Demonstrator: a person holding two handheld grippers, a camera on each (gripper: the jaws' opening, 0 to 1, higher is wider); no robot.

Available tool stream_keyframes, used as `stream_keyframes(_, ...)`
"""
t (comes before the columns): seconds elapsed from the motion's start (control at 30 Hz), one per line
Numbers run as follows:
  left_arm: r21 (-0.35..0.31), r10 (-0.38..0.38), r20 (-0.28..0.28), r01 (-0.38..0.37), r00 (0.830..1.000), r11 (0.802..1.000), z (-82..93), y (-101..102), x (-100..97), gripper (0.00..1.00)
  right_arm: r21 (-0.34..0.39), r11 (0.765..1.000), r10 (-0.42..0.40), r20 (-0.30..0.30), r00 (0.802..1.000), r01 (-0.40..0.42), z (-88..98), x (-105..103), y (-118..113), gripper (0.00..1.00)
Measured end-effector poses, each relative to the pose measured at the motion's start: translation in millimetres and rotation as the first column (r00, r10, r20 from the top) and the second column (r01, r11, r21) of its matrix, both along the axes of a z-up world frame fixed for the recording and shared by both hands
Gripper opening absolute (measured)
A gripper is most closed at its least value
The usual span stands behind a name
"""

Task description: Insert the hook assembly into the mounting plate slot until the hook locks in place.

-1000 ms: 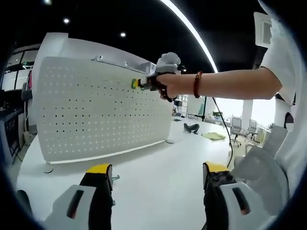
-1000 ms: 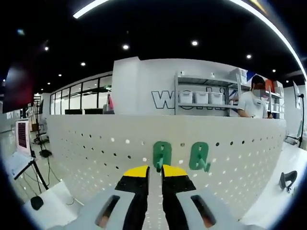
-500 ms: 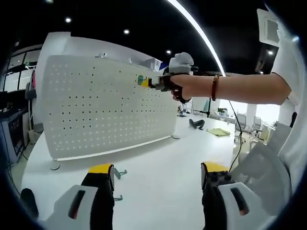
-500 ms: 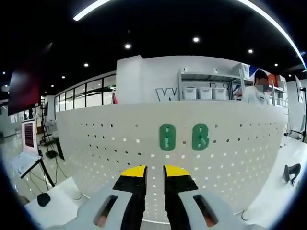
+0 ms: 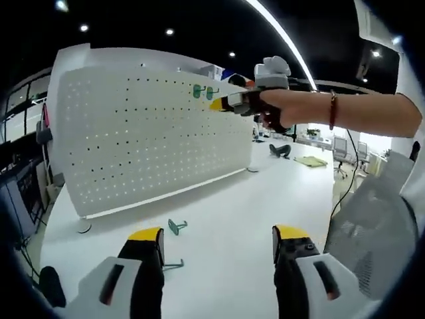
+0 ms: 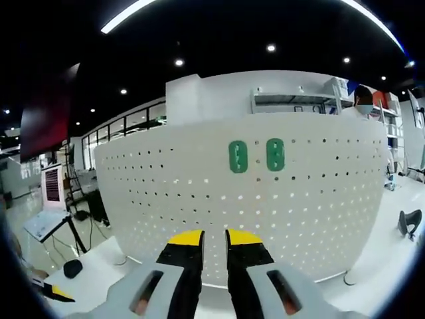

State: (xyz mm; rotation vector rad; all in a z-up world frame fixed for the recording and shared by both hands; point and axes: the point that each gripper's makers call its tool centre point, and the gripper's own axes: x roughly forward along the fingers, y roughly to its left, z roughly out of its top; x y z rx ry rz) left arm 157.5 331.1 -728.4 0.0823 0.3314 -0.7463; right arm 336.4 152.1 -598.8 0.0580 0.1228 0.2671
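The white pegboard mounting plate (image 6: 265, 199) stands upright on the white table (image 5: 226, 219). Two green hooks (image 6: 238, 156) (image 6: 275, 154) sit side by side in its upper rows, seen small near the board's top edge (image 5: 199, 91) in the left gripper view. My right gripper (image 6: 214, 238) is well back from the board, jaws nearly together with nothing between them. A hand holds that right gripper (image 5: 224, 104) in the air beside the board's upper right. My left gripper (image 5: 218, 238) hangs open low over the table. A loose green hook (image 5: 176, 226) lies just ahead of it.
Another small hook (image 5: 169, 266) lies on the table by my left jaw. The board rests on small round feet (image 5: 84, 226). A black object (image 6: 412, 220) sits on the table far right. Shelving and a person (image 6: 364, 106) stand behind the board.
My right gripper has let go of the left green hook and drawn back; the hook stays in the board next to the other. The left view has shifted, bringing loose hooks on the table into sight.
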Motion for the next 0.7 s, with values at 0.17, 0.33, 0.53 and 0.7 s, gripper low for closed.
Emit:
stream_keyframes(0.17,0.038,0.017,-0.024,-0.016,1.0,0.999,-12.7,6.9,12.2,0.63,0.011,1.0,0.002,-0.01,1.0,-0.002,-11.2,-14.1,-1.5,0.12)
stream_keyframes(0.33,0.073,0.018,-0.047,-0.014,0.999,0.997,-22.4,11.0,21.5,0.62,0.011,1.0,0.029,-0.039,0.999,-0.029,-25.9,-22.7,3.6,0.12)
stream_keyframes(0.53,0.095,0.039,-0.09,-0.03,0.995,0.995,-36.0,17.2,30.5,0.59,0.008,0.997,0.076,-0.049,0.996,-0.075,-33.5,-31.3,11.2,0.16)
stream_keyframes(0.7,0.119,0.049,-0.11,-0.035,0.993,0.992,-47.2,21.6,34.1,0.57,0.006,0.993,0.115,-0.058,0.992,-0.114,-41.3,-43.6,17.0,0.18)
